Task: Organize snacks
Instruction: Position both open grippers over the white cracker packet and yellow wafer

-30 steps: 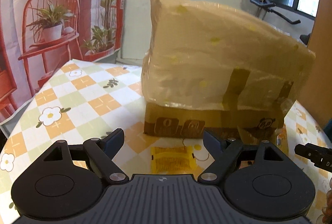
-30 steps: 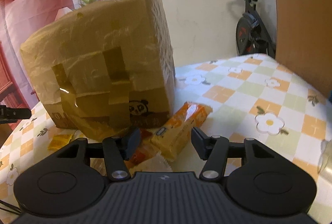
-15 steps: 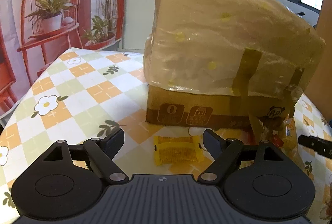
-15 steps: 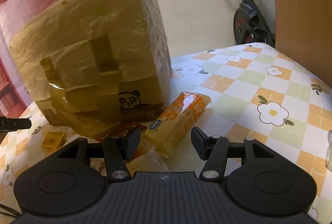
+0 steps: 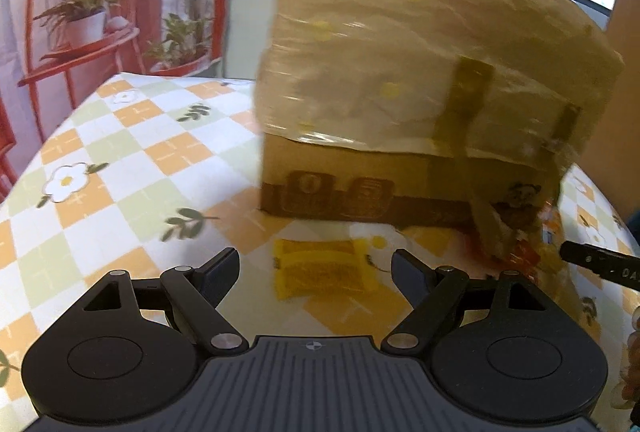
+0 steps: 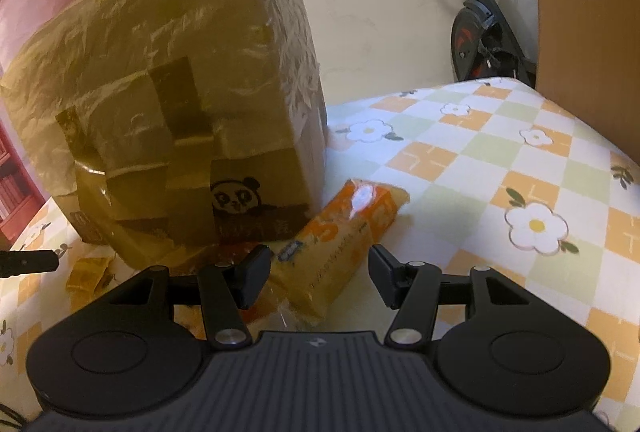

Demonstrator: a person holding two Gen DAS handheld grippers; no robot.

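- Lower and nearer now than a second ago: both grippers, with small yellow packet (image 5: 323, 268) larger in left view.
- Lying flat on checkered tablecloth (image 5: 120, 159), just before cardboard box (image 5: 400, 103).
- Left gripper (image 5: 316, 264) wide open, empty, packet framed between tips.
- Right gripper (image 6: 316, 264) half open, empty, over long orange snack pack (image 6: 340, 232) beside box.
- Best to descend straight, then close gently on packet sides.

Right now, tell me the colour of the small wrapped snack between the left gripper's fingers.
Yellow small wrapped snack, clearest in the left wrist view.
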